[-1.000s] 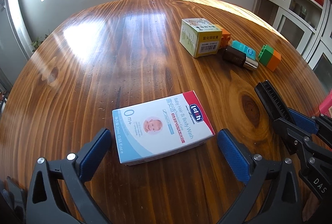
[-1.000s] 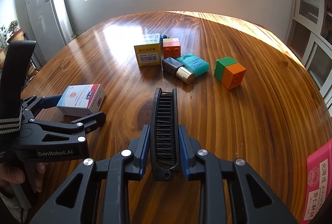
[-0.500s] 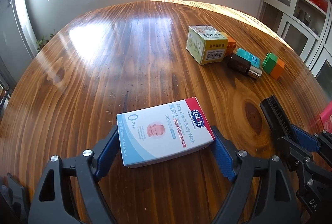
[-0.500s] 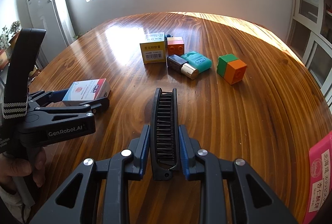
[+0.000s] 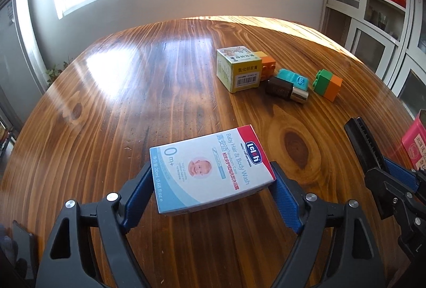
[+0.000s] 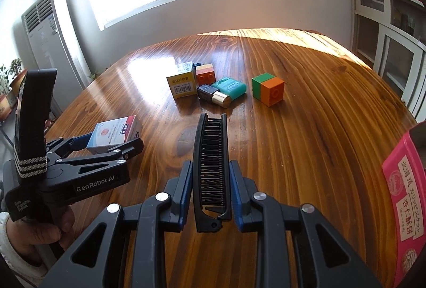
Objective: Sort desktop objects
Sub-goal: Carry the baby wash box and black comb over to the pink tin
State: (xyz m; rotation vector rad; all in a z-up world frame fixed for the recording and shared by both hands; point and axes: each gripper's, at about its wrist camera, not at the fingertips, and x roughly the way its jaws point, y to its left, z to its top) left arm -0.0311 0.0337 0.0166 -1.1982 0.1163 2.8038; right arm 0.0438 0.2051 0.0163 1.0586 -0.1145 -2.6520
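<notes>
Blue pads, left: the left gripper has its fingers closed wide on the short ends of the baby wash box, which looks lifted just clear of the table near its near edge.
Blue pads, right: the right gripper has its fingers clamped tight on the folded black comb, which sticks out forward over the table.
Slip risk: the box is light card held only by its ends; a squeeze too soft lets it tilt or drop, one too hard dents it.
Comb risk: its long free end could sweep into the items ahead if swung low.
Crowding risk: the sorted cluster in the middle of the table sits tight, the yellow carton touching the orange brick, the dark tube against the teal case; setting anything beside them may knock them.
Apart: the green-orange block stands alone, nearer the right edge.
Cut off: the pink packet runs out of both views at the right edge.
Hard to tell: whether the box's underside fully clears the wood; a small dark piece behind the carton is mostly hidden.
</notes>
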